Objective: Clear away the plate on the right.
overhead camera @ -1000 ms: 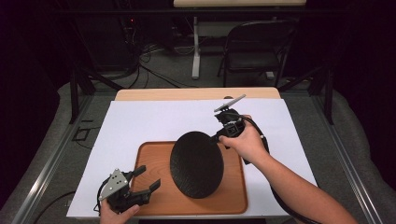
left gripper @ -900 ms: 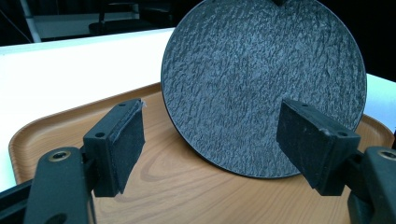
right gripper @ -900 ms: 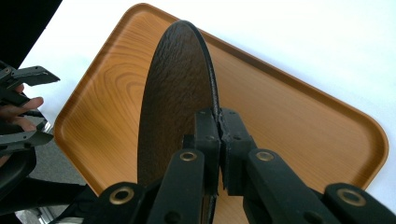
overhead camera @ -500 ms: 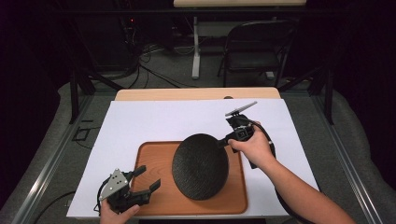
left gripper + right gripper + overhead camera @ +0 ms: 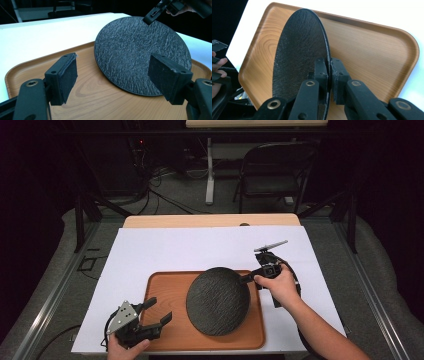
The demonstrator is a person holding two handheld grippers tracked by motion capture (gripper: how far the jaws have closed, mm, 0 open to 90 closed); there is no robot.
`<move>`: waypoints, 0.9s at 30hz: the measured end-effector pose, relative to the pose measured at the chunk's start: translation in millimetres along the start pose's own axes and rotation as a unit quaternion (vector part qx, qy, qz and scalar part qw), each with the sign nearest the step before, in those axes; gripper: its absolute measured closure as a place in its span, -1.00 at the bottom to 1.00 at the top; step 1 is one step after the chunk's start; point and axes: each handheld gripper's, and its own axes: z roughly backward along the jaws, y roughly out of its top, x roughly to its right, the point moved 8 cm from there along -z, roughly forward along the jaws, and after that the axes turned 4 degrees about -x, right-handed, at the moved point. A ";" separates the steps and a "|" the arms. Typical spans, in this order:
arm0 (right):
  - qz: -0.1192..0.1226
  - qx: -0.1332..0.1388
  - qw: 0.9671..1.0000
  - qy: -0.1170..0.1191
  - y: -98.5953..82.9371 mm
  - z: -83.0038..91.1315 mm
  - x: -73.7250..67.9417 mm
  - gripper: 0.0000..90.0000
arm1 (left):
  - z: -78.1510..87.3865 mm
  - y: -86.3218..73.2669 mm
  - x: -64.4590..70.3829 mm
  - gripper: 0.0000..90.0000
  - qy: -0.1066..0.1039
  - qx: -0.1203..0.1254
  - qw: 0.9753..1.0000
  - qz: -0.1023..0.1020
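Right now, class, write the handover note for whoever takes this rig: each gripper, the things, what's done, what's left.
Right gripper: shut on the rim of the black slate plate, holding it tilted.
Left gripper: open, holding nothing, at the near left corner of the wooden tray.
Done: plate is gripped, its low edge on the tray.
Left: probably lay the plate flat and release.
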 end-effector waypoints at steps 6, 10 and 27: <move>-0.008 0.004 1.000 -0.005 -4.6 -4.7 9.6 0.84 | 0.1 0.0 -0.1 -0.48 0.000 0.000 1.000 0.000; -0.022 0.007 1.000 -0.002 -8.8 -10.0 19.3 0.82 | 0.1 -0.1 0.0 -0.48 0.000 0.000 1.000 0.000; -0.066 -0.002 0.998 0.011 -26.6 -28.8 46.0 0.74 | -0.7 -0.4 -0.1 -0.48 0.001 -0.002 1.000 0.001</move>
